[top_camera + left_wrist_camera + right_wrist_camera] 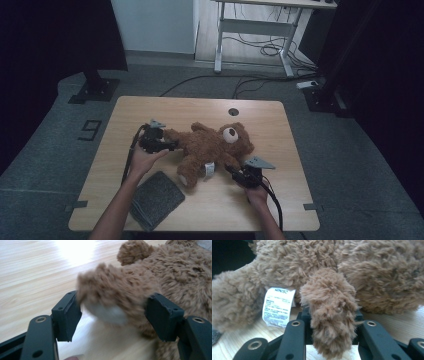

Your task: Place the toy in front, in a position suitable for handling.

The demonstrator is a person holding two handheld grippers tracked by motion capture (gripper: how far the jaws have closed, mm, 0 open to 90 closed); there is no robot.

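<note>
High view: teddy bear (212, 147) lies mid-table (150, 107), long axis running near-left to far-right, head far-right. Left gripper (167, 146) sits at its left paw, right gripper (235, 171) at its near-right paw. Folded grey cloth (156, 197) lies near-left, apart from the bear.

Left gripper view: jaws spread wide, paw (110, 300) between them, pads not pressing.

Right gripper view: jaws clamped on a paw (332, 312); white label (277, 307) just left. No containers.

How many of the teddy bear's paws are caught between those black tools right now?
1. The right tool is shut on the bear's arm; the left tool stands open around a leg, pads apart from the fur.
</note>
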